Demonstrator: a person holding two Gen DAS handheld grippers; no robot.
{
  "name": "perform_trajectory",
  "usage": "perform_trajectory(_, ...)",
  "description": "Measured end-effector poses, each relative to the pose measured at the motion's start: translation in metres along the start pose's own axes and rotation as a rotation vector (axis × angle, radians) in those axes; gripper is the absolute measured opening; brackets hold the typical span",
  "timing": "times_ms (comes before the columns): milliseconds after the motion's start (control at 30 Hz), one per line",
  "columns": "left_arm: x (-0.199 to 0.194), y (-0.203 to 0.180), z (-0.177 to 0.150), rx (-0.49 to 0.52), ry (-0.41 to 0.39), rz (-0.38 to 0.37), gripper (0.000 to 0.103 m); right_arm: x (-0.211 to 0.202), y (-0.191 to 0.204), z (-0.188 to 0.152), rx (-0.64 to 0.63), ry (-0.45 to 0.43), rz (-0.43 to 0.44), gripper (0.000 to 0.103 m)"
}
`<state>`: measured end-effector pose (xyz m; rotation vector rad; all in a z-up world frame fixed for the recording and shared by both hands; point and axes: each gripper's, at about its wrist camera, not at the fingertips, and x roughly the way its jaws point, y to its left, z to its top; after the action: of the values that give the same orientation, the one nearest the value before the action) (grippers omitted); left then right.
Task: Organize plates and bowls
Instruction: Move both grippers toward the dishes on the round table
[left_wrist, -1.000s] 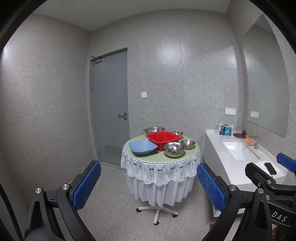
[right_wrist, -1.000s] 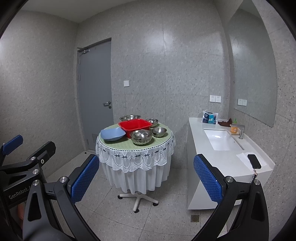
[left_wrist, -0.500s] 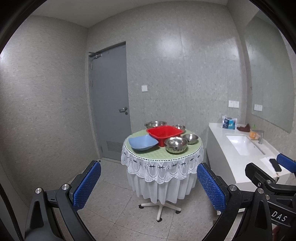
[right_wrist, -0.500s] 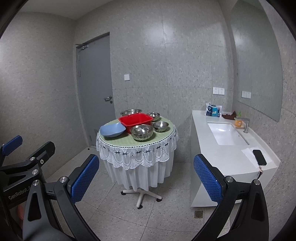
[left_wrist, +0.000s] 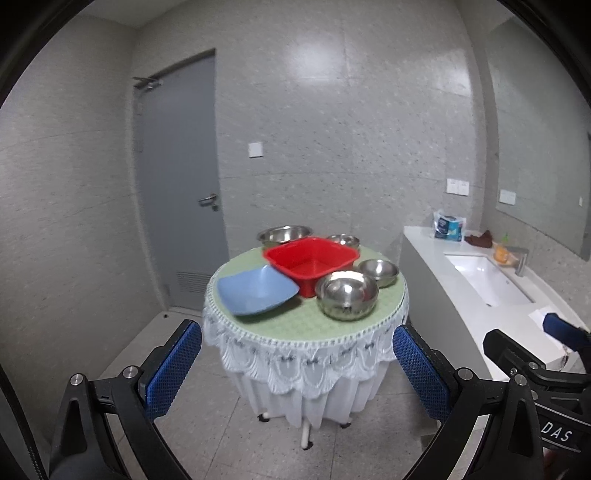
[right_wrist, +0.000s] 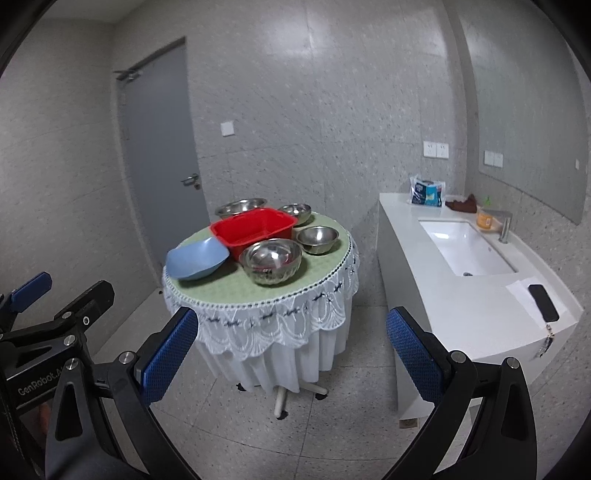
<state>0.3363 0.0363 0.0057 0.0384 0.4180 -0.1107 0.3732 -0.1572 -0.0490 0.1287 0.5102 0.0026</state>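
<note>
Both views are slightly blurred, and the fisheye rim blacks out the corners. The round counter (left_wrist: 306, 325) stands at frame centre, its legs mostly hidden behind the white lace cloth; only the foot of the pedestal shows below the hem.

On it, the red basin (left_wrist: 312, 260) sits in the middle and partly covers the large steel bowl (left_wrist: 283, 234) and the small steel bowl (left_wrist: 343, 240) behind it, so only their rims show. The blue plate (left_wrist: 256, 291) lies at the counter's left edge, touching the basin. In front, right of centre, is the big steel bowl (left_wrist: 347, 299), with a smaller steel bowl (left_wrist: 378, 271) just beside it to the upper right.

The left gripper (left_wrist: 297, 373) fills the bottom of its view, jaws spread wide, holding and touching nothing, well short of the counter. The right gripper (right_wrist: 291, 360) is likewise at the bottom of its frame, jaws wide apart and empty. In the right view, the dark phone (right_wrist: 543, 297) lies on the vanity top (right_wrist: 461, 306) at right.
</note>
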Motion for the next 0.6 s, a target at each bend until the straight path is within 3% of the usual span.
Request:
perform_trajectory(300,0.115,0.053,0.054,-0.005,0.039,-0.018,0.102,0.084,0.019,0.047,0.021,0.032,-0.006,0.103)
perform_trajectory(600,0.233,0.080,0.118,-0.086,0.133,-0.047,0.102,0.204,0.023,0.106,0.006,0.091,0.084,0.103)
